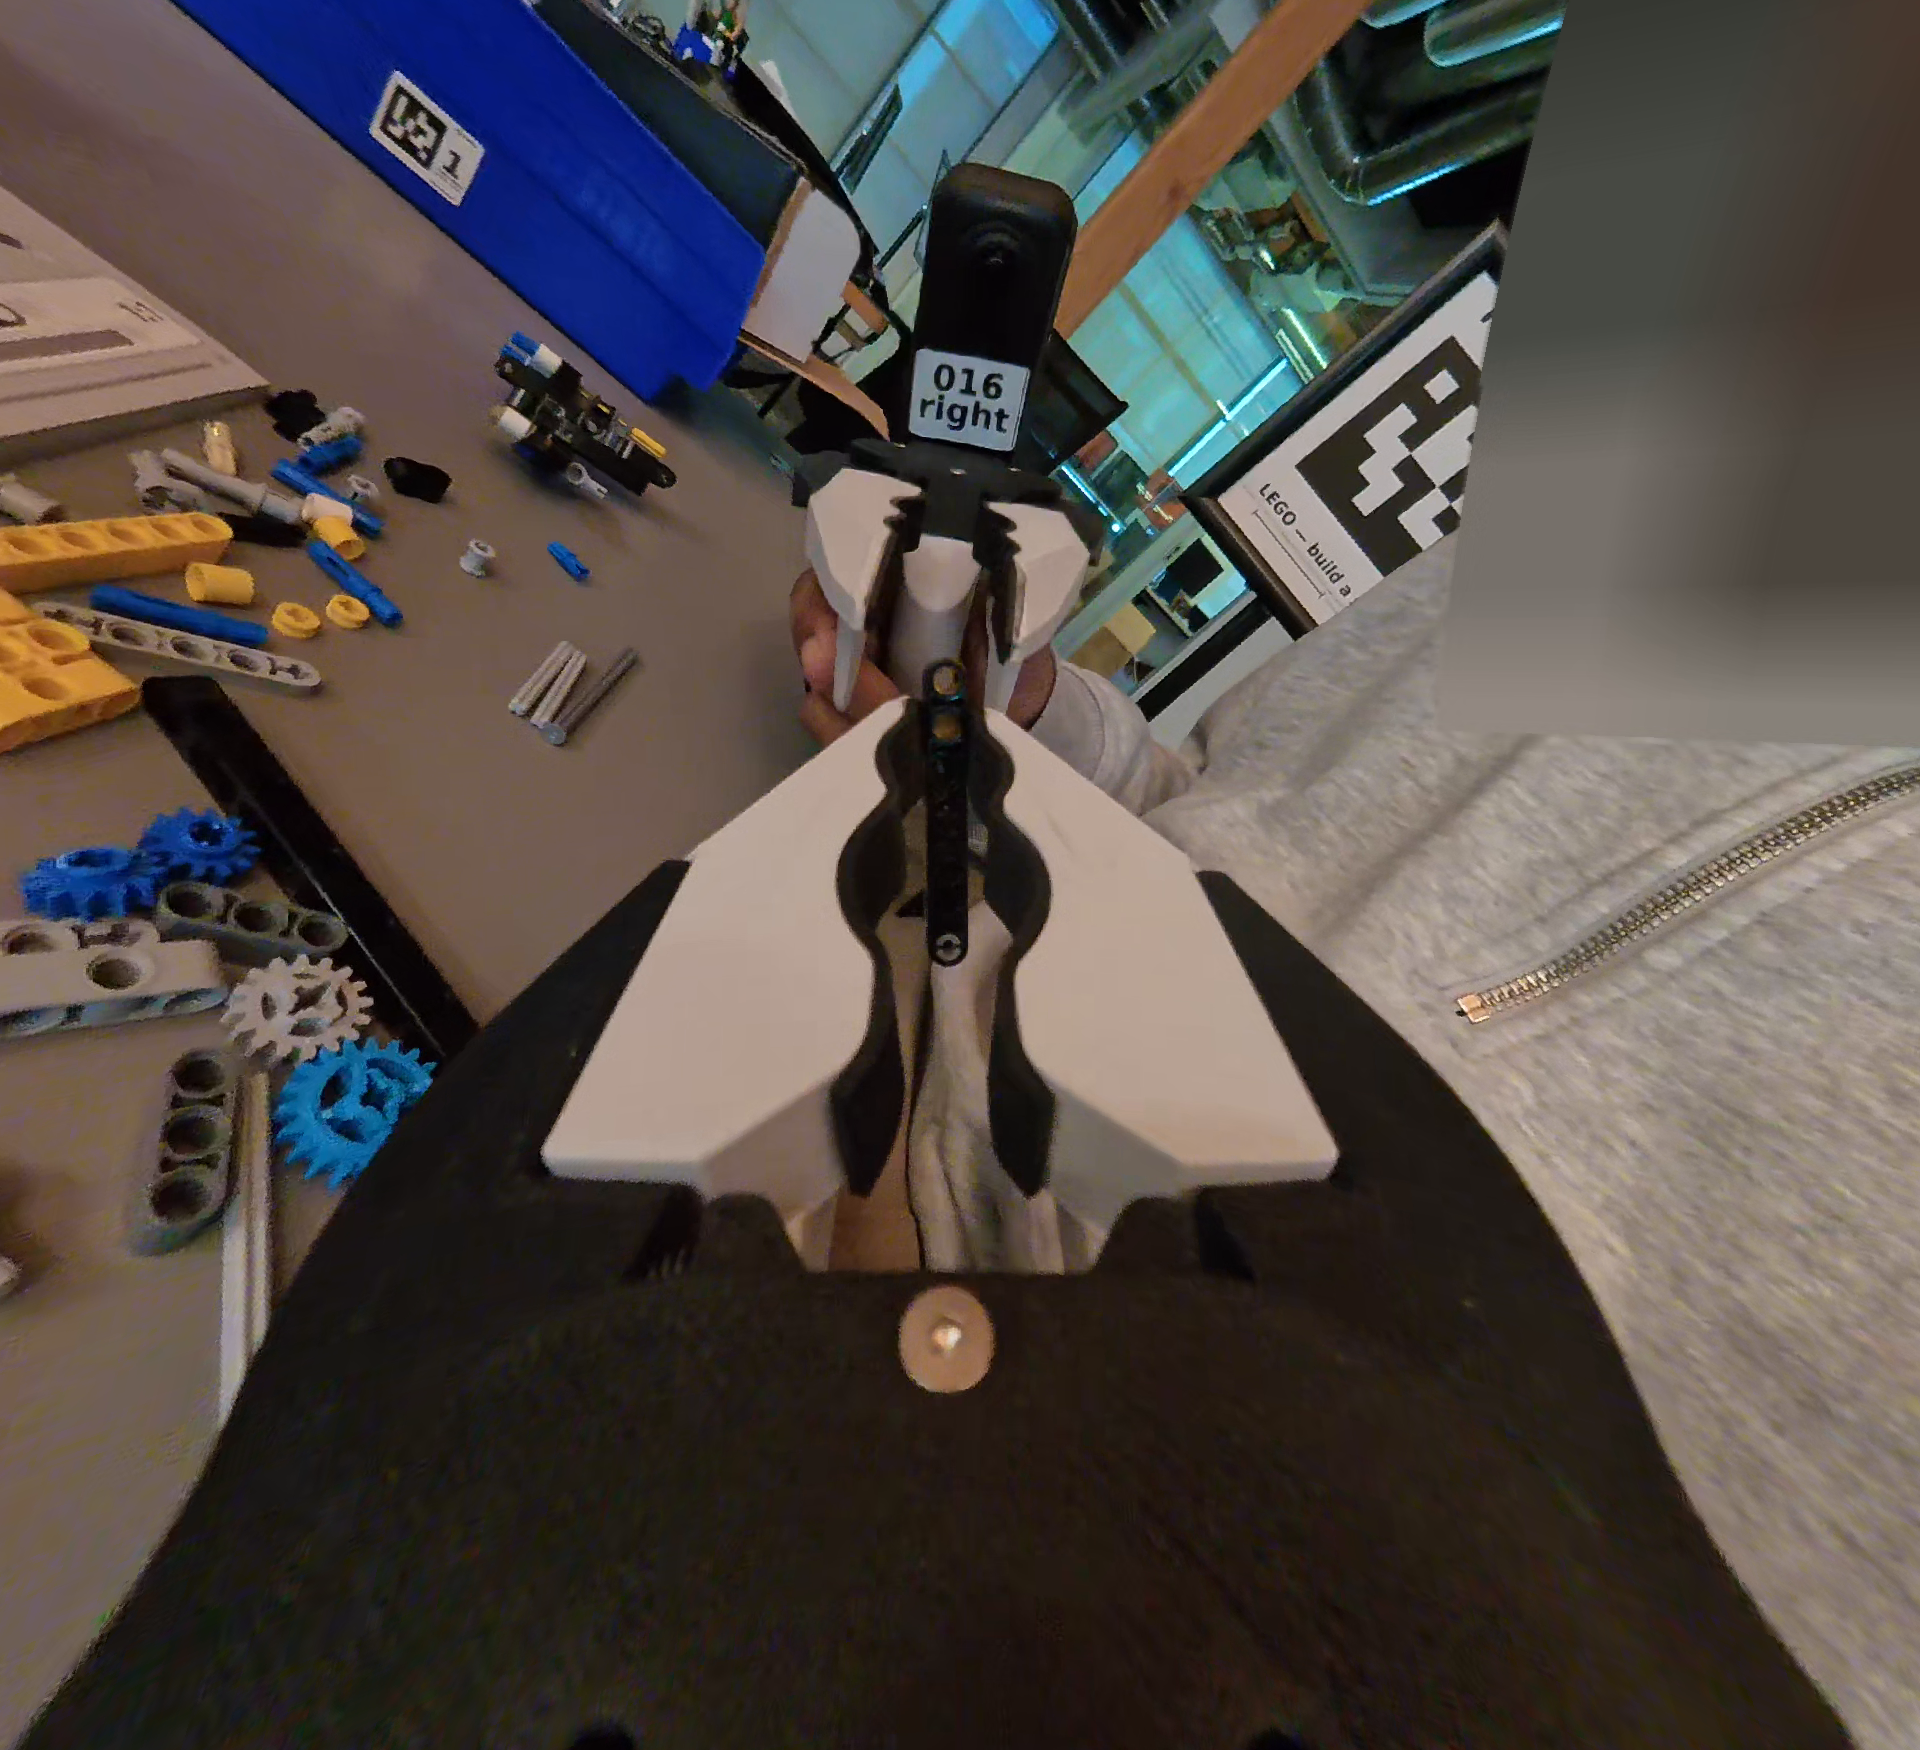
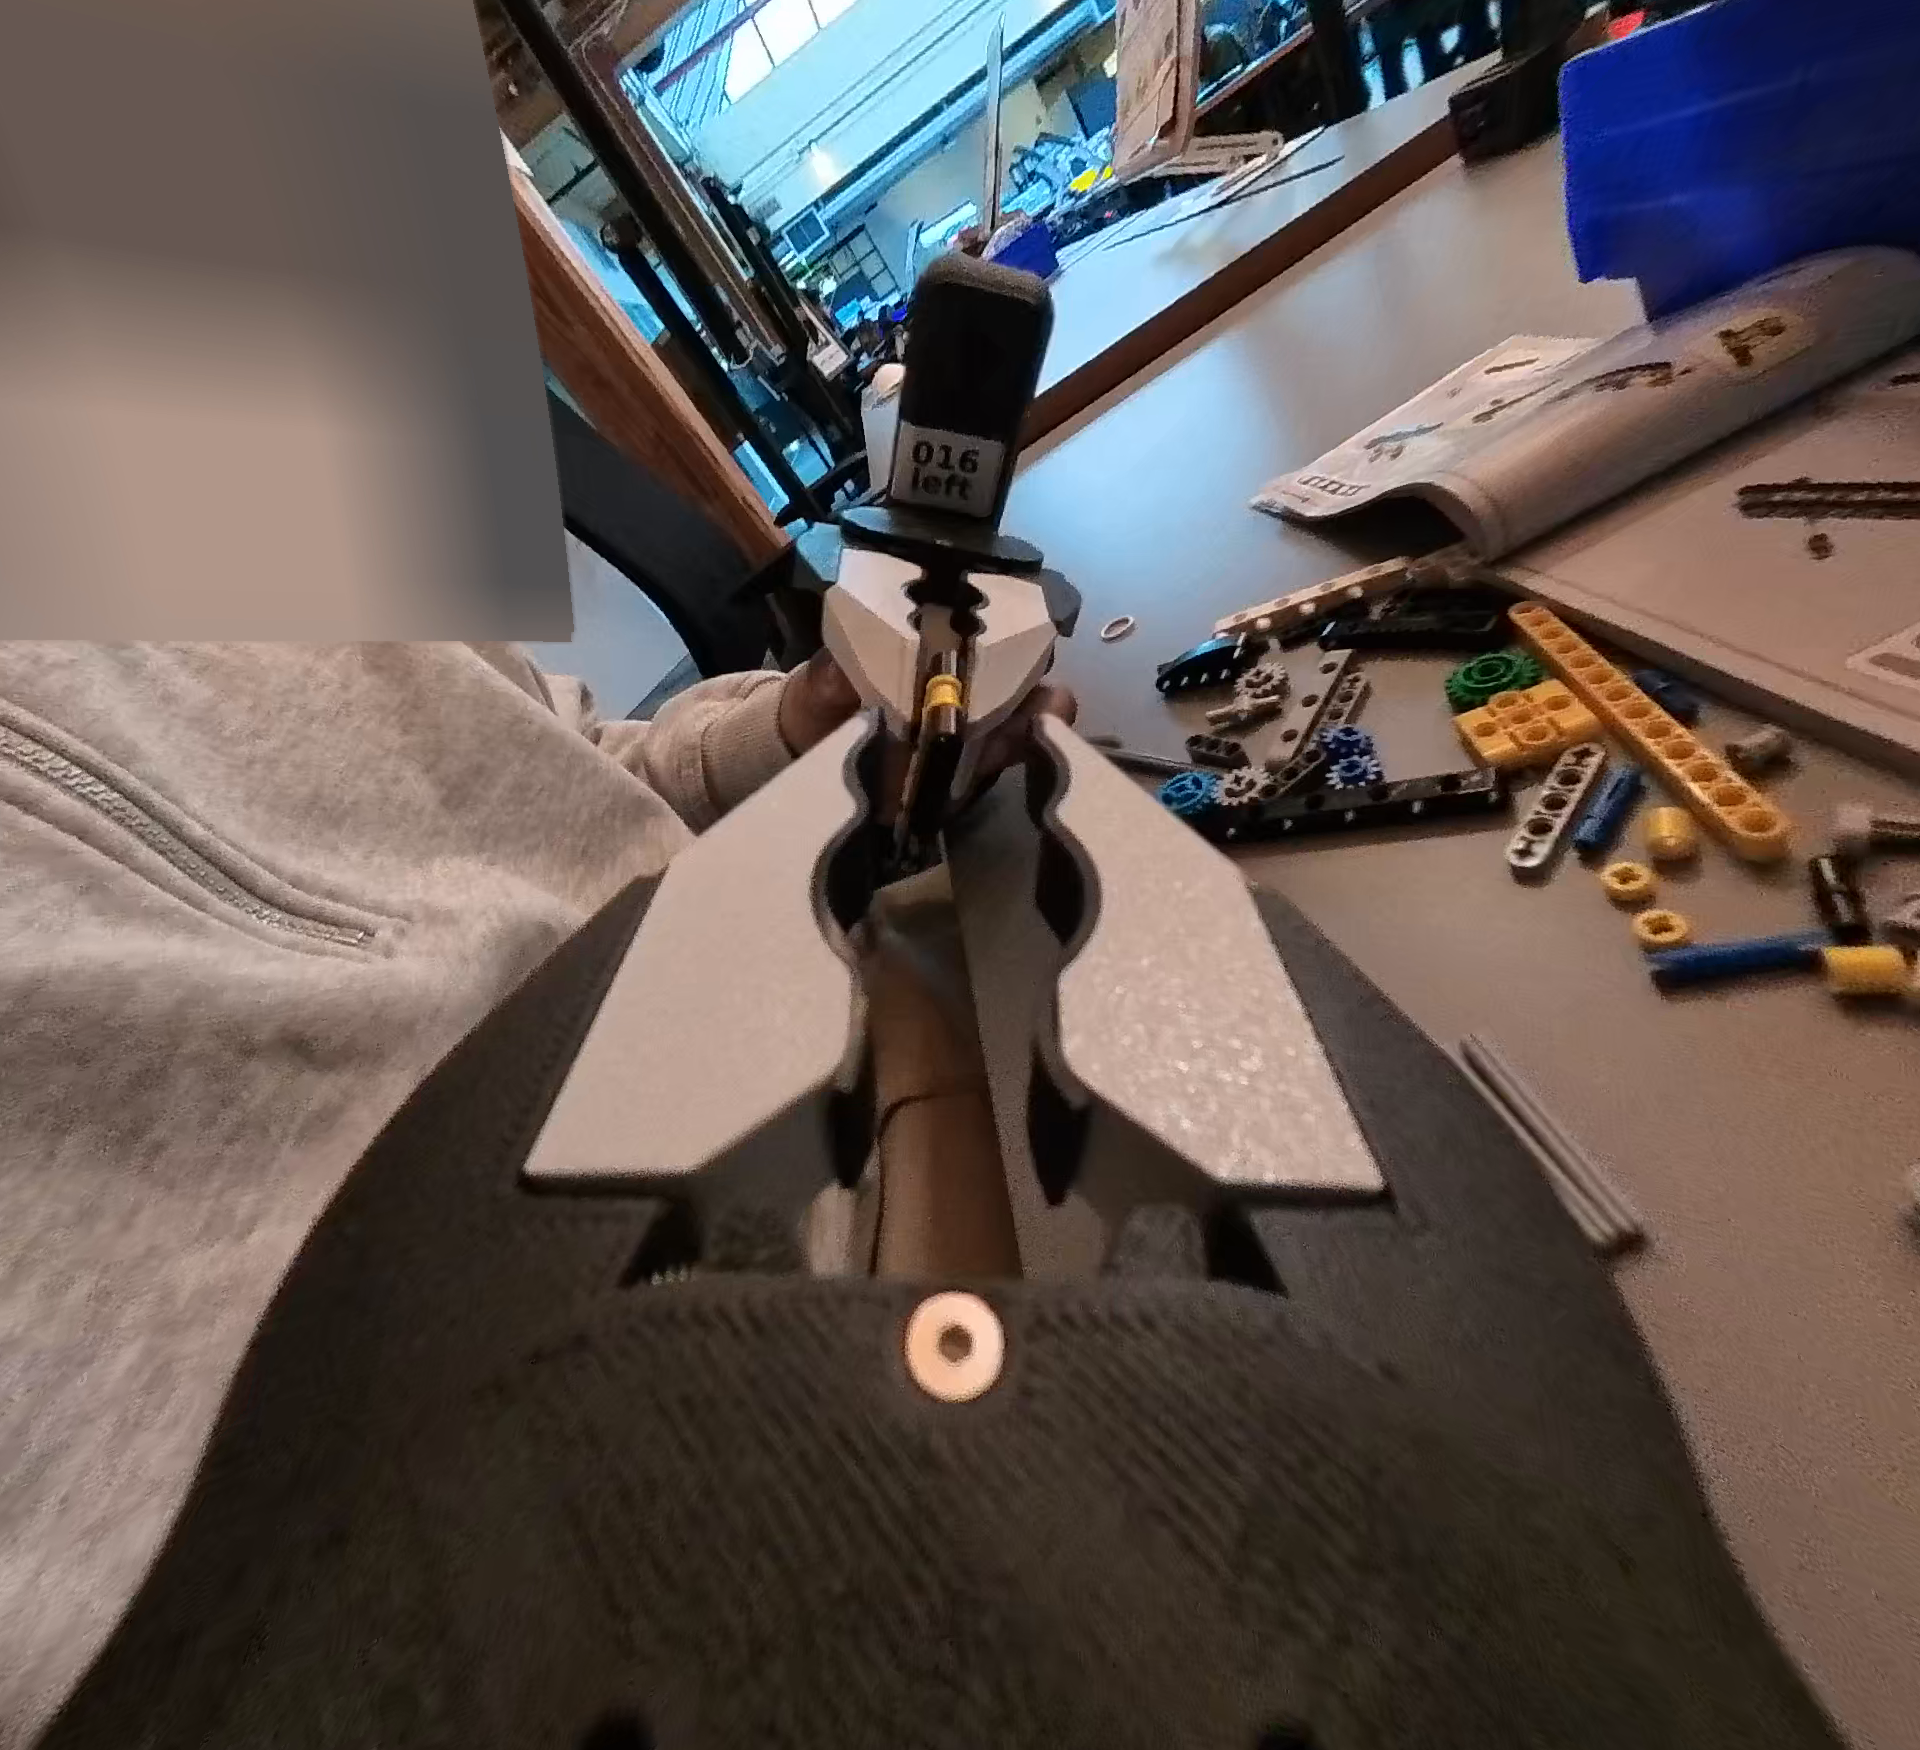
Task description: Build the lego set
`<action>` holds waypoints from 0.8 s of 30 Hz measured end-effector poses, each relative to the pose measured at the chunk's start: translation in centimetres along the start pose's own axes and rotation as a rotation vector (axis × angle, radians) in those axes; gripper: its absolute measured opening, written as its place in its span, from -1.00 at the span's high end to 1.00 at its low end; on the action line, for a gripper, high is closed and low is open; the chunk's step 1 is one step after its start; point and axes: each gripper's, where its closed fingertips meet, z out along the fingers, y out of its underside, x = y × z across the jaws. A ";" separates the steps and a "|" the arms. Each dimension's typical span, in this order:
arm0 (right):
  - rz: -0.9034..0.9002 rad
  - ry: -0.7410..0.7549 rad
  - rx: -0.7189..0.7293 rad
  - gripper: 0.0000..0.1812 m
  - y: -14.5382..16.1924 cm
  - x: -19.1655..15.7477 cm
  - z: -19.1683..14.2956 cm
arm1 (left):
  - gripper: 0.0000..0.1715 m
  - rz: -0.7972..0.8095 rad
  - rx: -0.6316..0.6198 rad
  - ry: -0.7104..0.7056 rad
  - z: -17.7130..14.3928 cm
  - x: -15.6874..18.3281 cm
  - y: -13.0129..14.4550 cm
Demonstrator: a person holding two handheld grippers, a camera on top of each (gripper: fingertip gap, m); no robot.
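Note:
My left gripper [image 1: 948,713] is shut on a thin black lego beam [image 1: 945,827] that sticks out forward past its fingertips. The beam's far end carries a yellow bush [image 2: 943,692]. My right gripper [image 2: 951,744] faces the left one head-on, and its slightly open fingers straddle the beam [image 2: 920,807] without pinching it. Each gripper shows in the other's view: the right one [image 1: 935,651] and the left one [image 2: 935,713]. Both are held in the air at the table's near edge, in front of a person's grey hoodie [image 1: 1558,1181].
Loose parts lie on the grey table: yellow beams [image 1: 104,547], blue gears [image 1: 353,1098], grey axles [image 1: 571,692] and a small black sub-assembly [image 1: 582,433]. A black frame with gears [image 2: 1320,744], a long yellow beam [image 2: 1652,734], an open instruction booklet [image 2: 1558,422] and a blue bin [image 2: 1745,142] lie to the right. Only a small space, under 4 cm, lies between the two pairs of fingers. Left tips and right tips are each some 20 centimeters from the small black sub-assembly [image 1: 582,433].

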 end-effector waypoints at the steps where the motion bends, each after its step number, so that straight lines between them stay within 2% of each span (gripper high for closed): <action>1: 0.002 0.001 0.006 0.73 -0.1 0.1 0.0 | 0.93 -0.004 0.003 0.000 0.0 -0.1 0.0; 5: 0.024 -0.008 -0.009 0.72 0.5 0.0 0.5 | 0.92 -0.033 0.019 0.013 0.1 -0.1 -0.1; 11: 0.035 -0.023 -0.004 0.94 0.7 -0.3 1.0 | 0.92 -0.048 0.022 0.033 0.3 0.0 0.0; 24: 0.000 0.017 -0.012 0.94 0.7 -0.3 1.1 | 0.92 -0.085 0.022 0.041 0.2 -0.1 0.0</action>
